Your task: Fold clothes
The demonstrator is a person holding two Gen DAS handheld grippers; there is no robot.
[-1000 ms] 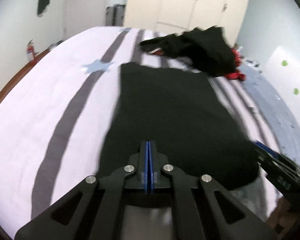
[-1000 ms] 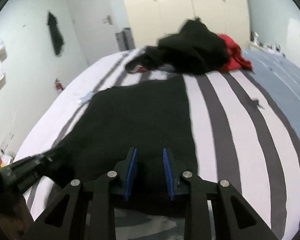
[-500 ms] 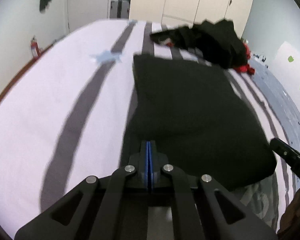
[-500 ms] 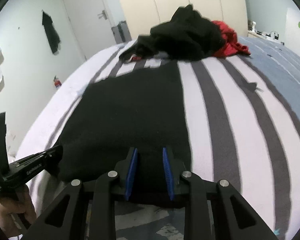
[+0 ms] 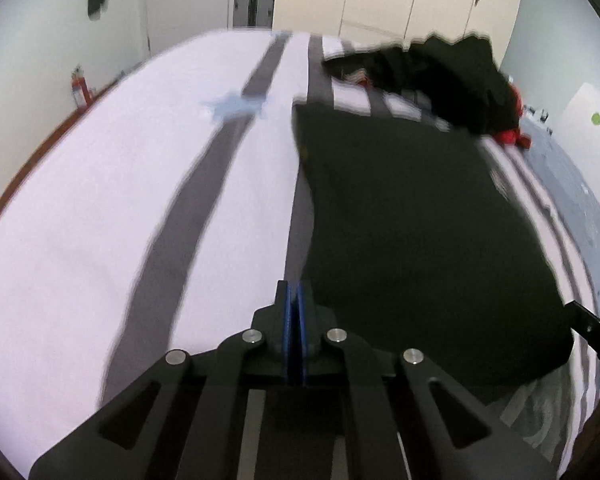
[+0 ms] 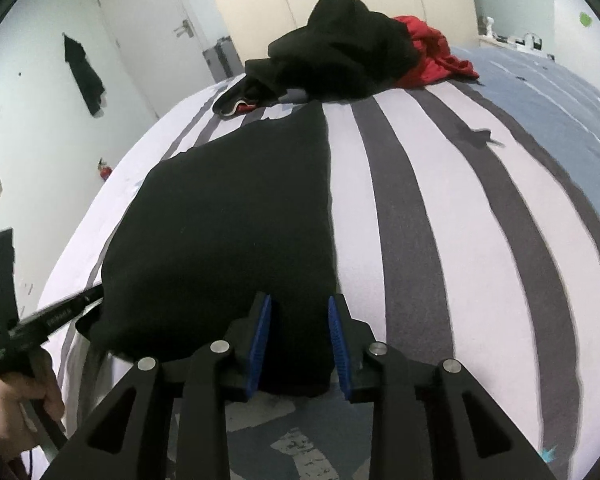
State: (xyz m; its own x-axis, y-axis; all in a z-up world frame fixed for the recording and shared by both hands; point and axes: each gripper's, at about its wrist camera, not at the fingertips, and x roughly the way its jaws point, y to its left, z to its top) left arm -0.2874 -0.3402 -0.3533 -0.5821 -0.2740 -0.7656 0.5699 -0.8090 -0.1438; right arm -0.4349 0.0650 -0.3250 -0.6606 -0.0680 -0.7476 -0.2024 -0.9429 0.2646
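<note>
Even, soft indoor light; we see no hard shadows on the striped bedsheet. Left wrist view smeared by motion blur, worst along the stripes and the clothes pile beyond the sheet's far end. Right wrist view sharper. Fisheye bends both; black corners ring the sheet. The black garment shows no detail.

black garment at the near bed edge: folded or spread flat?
Folded, it seems. The black garment lies as a compact rectangle with straight sides, no sleeves showing, on the striped bed. Layer count: cannot tell.
</note>
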